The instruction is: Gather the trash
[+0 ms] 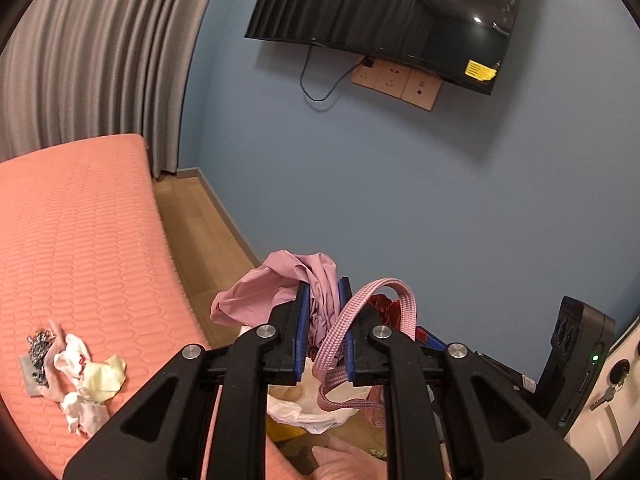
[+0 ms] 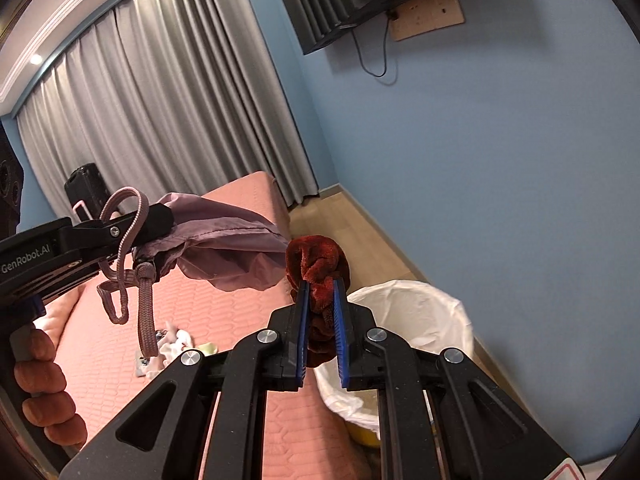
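My left gripper (image 1: pixel 323 294) is shut on a pink drawstring bag (image 1: pixel 260 292) with a woven pink cord (image 1: pixel 360 320), held in the air above the bin. It also shows in the right wrist view (image 2: pixel 160 224), where the bag (image 2: pixel 224 248) hangs from it. My right gripper (image 2: pixel 321 292) is shut on a dark red plush cloth (image 2: pixel 316 260), held just left of a bin lined with a white bag (image 2: pixel 404 320). The bin liner (image 1: pixel 308 408) shows under my left gripper. A pile of crumpled scraps (image 1: pixel 76 376) lies on the bed; it also shows in the right wrist view (image 2: pixel 172 348).
A salmon quilted bed (image 1: pixel 80 240) fills the left. A blue wall (image 1: pixel 400 200) carries a TV (image 1: pixel 384 16) and sockets (image 1: pixel 396 82). Grey curtains (image 2: pixel 160 100) hang at the back. A strip of wood floor (image 1: pixel 200 232) runs between bed and wall.
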A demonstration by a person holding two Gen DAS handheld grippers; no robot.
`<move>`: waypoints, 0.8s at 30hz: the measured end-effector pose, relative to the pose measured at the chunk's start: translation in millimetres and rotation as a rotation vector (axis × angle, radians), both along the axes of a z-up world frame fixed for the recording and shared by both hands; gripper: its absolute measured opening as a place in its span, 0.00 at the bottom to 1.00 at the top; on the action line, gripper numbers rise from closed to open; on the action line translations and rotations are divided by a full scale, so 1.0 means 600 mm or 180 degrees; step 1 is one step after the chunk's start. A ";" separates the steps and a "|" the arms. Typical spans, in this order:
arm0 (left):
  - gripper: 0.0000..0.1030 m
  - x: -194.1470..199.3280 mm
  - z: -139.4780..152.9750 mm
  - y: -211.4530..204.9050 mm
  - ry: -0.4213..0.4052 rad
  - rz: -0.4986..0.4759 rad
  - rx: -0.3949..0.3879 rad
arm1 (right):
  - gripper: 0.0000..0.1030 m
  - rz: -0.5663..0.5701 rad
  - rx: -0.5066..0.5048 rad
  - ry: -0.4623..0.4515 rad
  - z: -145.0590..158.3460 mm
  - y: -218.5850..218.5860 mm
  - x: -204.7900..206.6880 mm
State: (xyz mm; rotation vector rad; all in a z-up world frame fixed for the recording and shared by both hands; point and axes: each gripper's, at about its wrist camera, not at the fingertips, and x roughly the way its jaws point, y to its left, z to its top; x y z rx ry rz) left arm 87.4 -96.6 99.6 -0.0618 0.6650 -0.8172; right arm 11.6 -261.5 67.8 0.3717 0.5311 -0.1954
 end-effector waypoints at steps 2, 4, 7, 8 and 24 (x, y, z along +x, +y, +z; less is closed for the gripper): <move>0.14 -0.002 -0.001 -0.016 -0.0016 -0.0049 0.0014 | 0.10 -0.0043 -0.0006 -0.0007 -0.001 -0.013 -0.004; 0.14 -0.004 -0.003 -0.032 -0.0030 -0.0111 0.0025 | 0.10 -0.0082 -0.0010 -0.0006 -0.004 -0.027 -0.006; 0.15 -0.001 -0.007 -0.058 -0.0022 -0.0184 0.0057 | 0.10 -0.0128 -0.0021 0.0007 -0.007 -0.039 -0.008; 0.15 0.000 -0.008 -0.063 -0.0006 -0.0209 0.0055 | 0.11 -0.0140 -0.0023 0.0010 -0.008 -0.045 -0.008; 0.70 0.016 -0.010 -0.098 -0.0088 0.0051 0.0078 | 0.15 -0.0164 0.0015 0.0035 -0.033 -0.072 0.011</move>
